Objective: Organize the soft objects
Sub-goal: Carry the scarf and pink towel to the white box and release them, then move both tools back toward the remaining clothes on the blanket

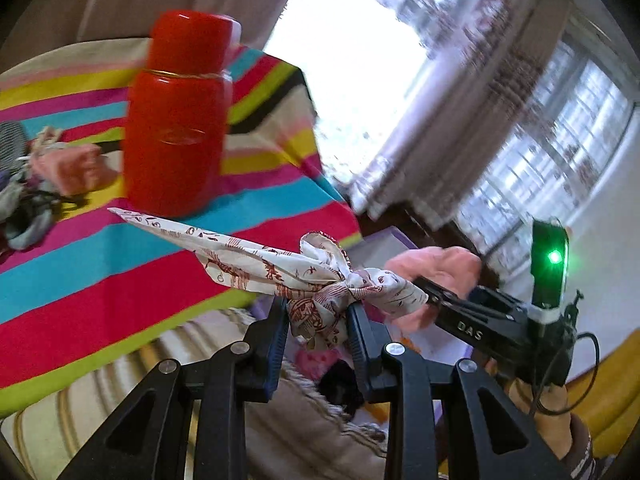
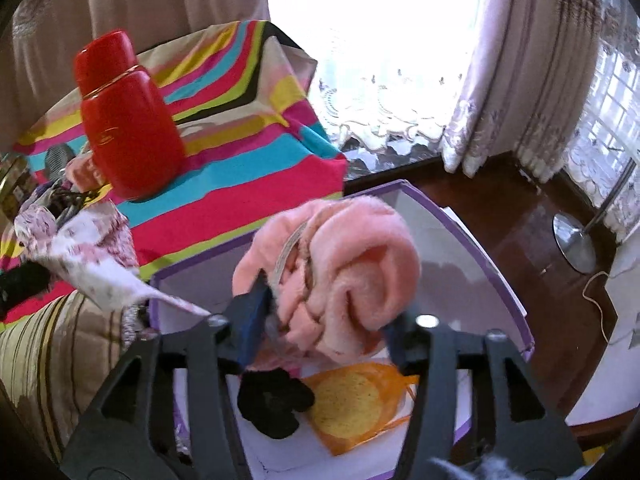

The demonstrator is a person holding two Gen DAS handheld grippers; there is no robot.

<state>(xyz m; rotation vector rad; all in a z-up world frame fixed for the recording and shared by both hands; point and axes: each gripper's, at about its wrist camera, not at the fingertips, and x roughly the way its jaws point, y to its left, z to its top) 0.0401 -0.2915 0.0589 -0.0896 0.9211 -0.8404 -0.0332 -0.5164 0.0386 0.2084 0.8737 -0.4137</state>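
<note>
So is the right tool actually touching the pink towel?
Touching. The right wrist view shows the right tool with its fingers pressed into both sides of the pink towel.

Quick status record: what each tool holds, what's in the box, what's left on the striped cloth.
left tool: shut on patterned scarf, bunched between its fingers, one end trailing toward the striped cloth
right tool: shut on pink fluffy cloth, held above the purple-edged box
box contents: black soft item, yellow pad in orange mesh
on striped cloth: red bottle, upright; small pile of soft items beside it
</note>
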